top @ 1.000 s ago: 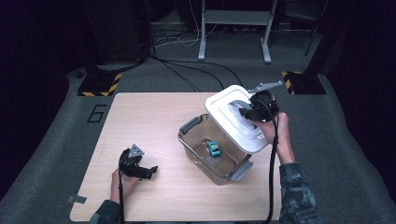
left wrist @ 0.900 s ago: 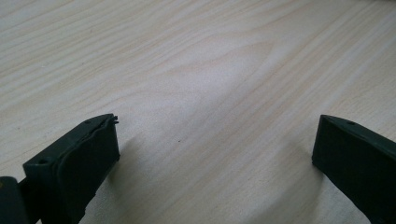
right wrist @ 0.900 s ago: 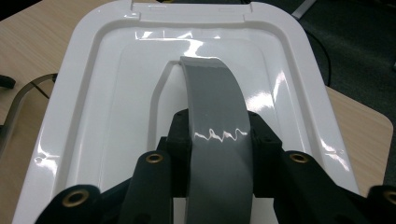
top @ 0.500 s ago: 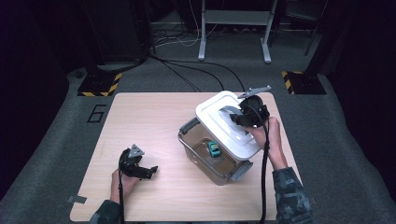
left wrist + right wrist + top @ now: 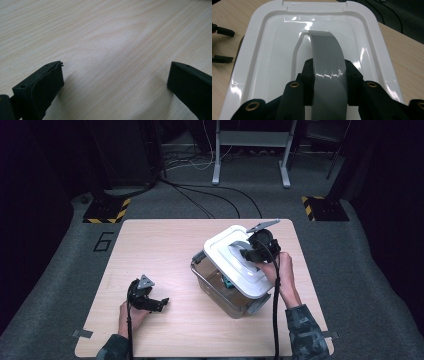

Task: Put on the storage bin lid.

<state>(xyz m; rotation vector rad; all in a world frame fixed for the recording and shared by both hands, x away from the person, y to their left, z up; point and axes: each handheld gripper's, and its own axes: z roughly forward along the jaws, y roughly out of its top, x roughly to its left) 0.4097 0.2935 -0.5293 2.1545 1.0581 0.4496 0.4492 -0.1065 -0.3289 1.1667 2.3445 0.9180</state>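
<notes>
The wooden table [image 5: 165, 250] carries a clear bin [image 5: 212, 285] at its right. The white lid [image 5: 225, 255] sits tilted over the bin, its grey handle [image 5: 327, 62] clamped by the right gripper [image 5: 246, 254]. Near left, the left gripper [image 5: 162, 302] rests, jaws wide, holding nothing.

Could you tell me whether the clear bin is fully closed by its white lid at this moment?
Not closed. The white lid sits askew over the clear bin, leaving its near-left corner uncovered, with the right gripper clamped on the grey handle.
</notes>
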